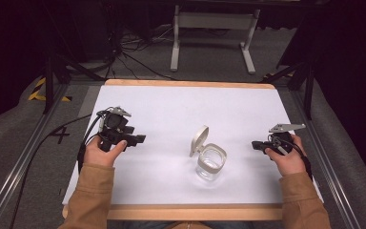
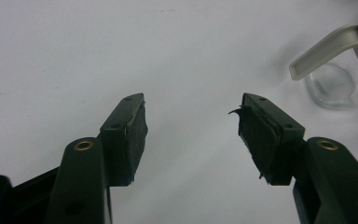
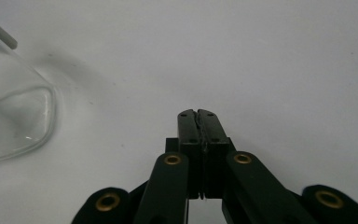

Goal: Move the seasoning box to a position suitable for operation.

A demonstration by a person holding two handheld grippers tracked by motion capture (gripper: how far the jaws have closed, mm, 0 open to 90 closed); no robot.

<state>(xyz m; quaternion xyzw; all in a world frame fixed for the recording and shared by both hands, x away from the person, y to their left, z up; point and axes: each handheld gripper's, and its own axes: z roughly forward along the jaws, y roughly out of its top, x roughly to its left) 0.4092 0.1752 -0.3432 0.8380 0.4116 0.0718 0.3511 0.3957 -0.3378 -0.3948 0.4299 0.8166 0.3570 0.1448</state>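
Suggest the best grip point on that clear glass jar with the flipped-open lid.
Probably the clear glass jar's grey rim on its right side, from above with the right gripper once opened: the raised hinged lid blocks the left, and the glass body looks slippery.

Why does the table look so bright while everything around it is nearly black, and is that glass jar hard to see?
High view: light falls on the white table, the surroundings stay dark, and the clear jar shows mostly by its pale rim and raised lid. Left gripper view: the jar looks faint and soft. Right gripper view: the jar close by is blurred and casts a soft shadow.
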